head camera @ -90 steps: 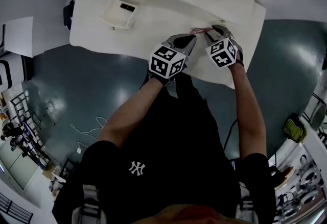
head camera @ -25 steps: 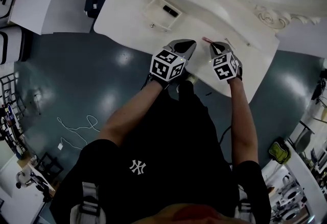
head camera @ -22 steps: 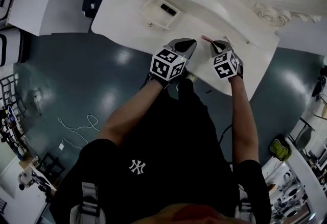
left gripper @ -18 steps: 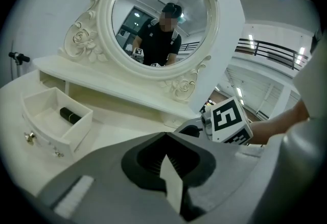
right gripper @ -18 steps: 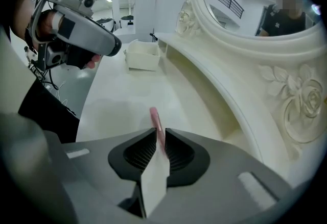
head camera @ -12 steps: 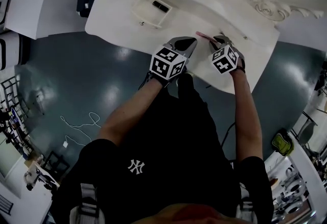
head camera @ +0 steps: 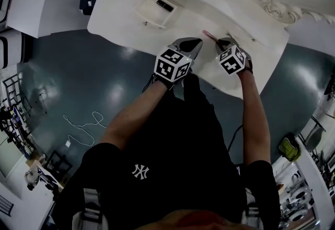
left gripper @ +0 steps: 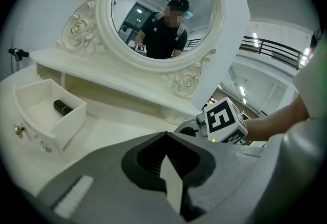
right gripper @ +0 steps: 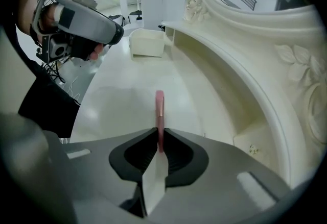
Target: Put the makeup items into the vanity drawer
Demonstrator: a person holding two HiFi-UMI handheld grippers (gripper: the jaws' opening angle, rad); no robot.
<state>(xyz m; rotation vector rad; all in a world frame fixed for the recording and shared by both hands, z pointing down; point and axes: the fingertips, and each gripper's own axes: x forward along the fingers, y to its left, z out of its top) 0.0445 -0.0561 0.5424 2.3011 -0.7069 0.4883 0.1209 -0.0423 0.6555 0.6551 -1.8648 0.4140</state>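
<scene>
A slim pink makeup stick lies on the white vanity top, also seen in the head view. My right gripper points steeply down. Its jaws have just been closing and now pinch the stick's near end. My left gripper is shut and empty, hovering just left of the right one. The open white drawer sits at the far left of the top, with a black makeup item inside it. The same drawer and black item show in the left gripper view.
An ornate oval mirror stands on a raised shelf behind the tabletop. A small knob sits under that shelf near my right gripper. The vanity's front edge lies just below both grippers, with dark floor beyond.
My right gripper has sunk onto the pink stick's near end. The left gripper has hardly shifted. The stick lies where it did.
</scene>
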